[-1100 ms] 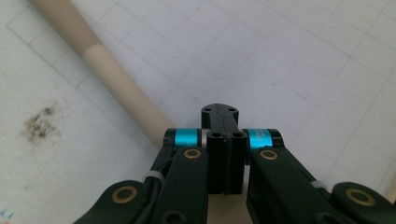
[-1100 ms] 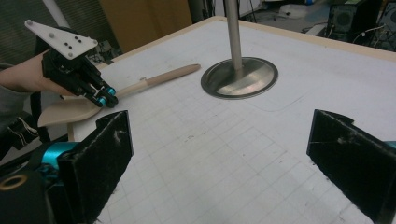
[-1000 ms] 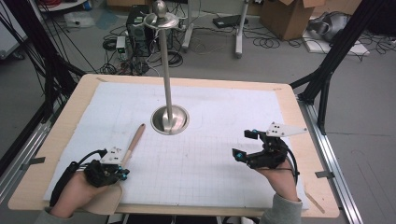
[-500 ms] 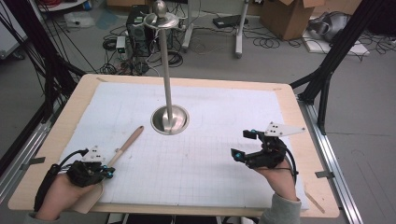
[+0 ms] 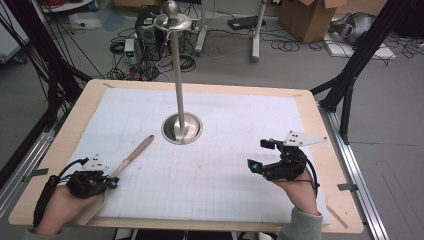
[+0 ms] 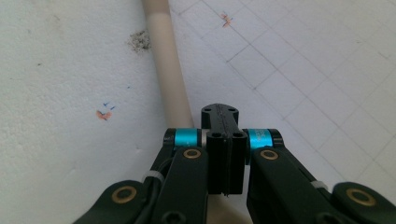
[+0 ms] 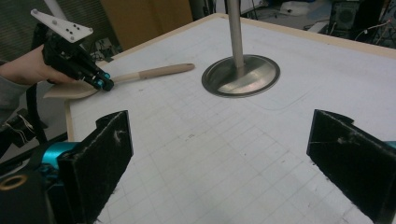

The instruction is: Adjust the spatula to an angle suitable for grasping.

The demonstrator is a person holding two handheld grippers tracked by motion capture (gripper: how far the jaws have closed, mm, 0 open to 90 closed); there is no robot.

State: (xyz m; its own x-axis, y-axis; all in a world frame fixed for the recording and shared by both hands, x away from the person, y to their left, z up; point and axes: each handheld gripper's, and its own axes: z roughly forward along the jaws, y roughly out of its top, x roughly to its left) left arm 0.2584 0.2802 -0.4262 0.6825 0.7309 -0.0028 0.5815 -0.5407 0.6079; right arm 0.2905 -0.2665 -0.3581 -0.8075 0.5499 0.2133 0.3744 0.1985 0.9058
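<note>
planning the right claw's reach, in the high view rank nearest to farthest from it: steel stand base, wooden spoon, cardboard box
1. Round steel stand base, mid-table, up and left of the right claw.
2. Long pale wooden spoon, left side, by the left claw.
3. Brown cardboard box, on the floor beyond the table.

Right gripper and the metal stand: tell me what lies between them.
Nothing. In the right gripper view, bare white gridded paper runs from the open right gripper to the metal stand. The high view shows the same bare stretch.
</note>
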